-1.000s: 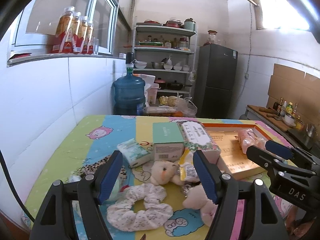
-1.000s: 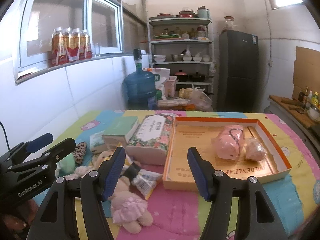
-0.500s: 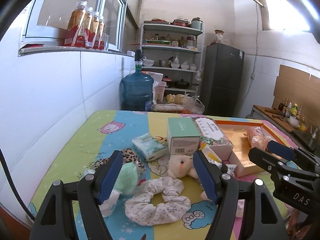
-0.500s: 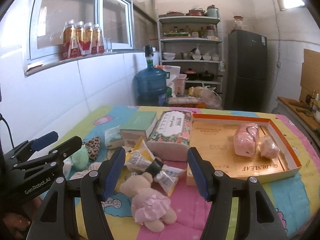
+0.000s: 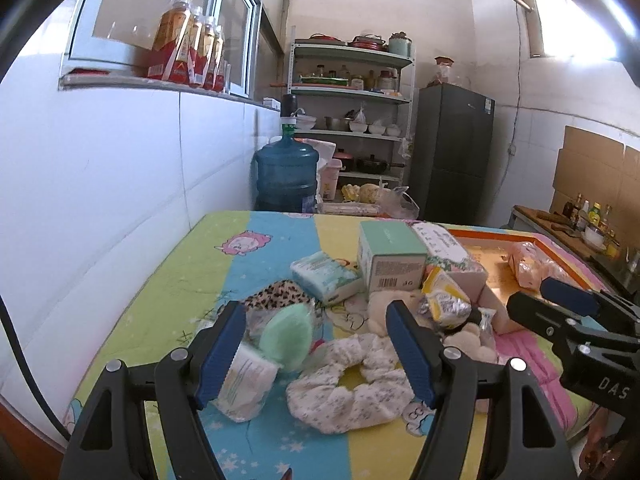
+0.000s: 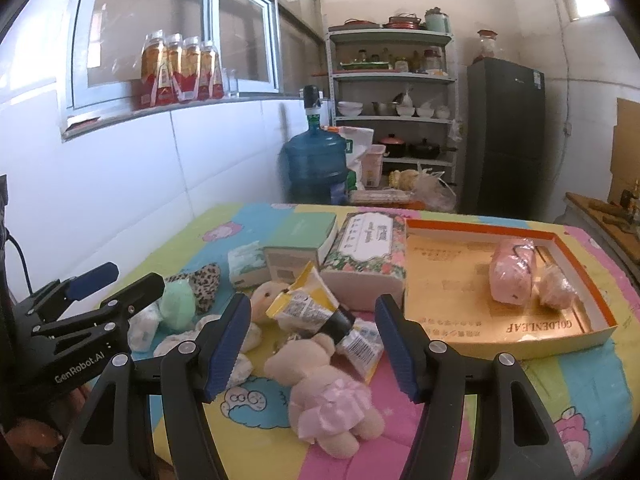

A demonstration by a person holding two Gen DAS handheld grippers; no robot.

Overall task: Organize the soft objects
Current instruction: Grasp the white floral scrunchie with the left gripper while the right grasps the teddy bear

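Observation:
My left gripper (image 5: 316, 348) is open and empty above a white floral scrunchie (image 5: 352, 384), a mint green puff (image 5: 286, 334) and a small wrapped pack (image 5: 244, 384). My right gripper (image 6: 314, 344) is open and empty above a beige teddy in a pink dress (image 6: 324, 392). A second small teddy (image 6: 266, 296) lies behind a yellow tube (image 6: 308, 304). A leopard scrunchie (image 5: 276, 296) lies further back. The orange-rimmed box (image 6: 480, 232) at the right holds a pink wrapped toy (image 6: 512, 276) and a smaller bagged one (image 6: 554, 288).
A green box (image 5: 390, 256), a floral tissue box (image 6: 366, 252) and a tissue pack (image 5: 324, 276) stand mid-table on the colourful cloth (image 5: 256, 248). A white wall runs along the left. A water jug (image 5: 286, 178), shelves and a fridge stand behind.
Both grippers have drawn back and shifted left. The mint puff, leopard scrunchie and wrapped pack have come into the left wrist view. Both stay open.

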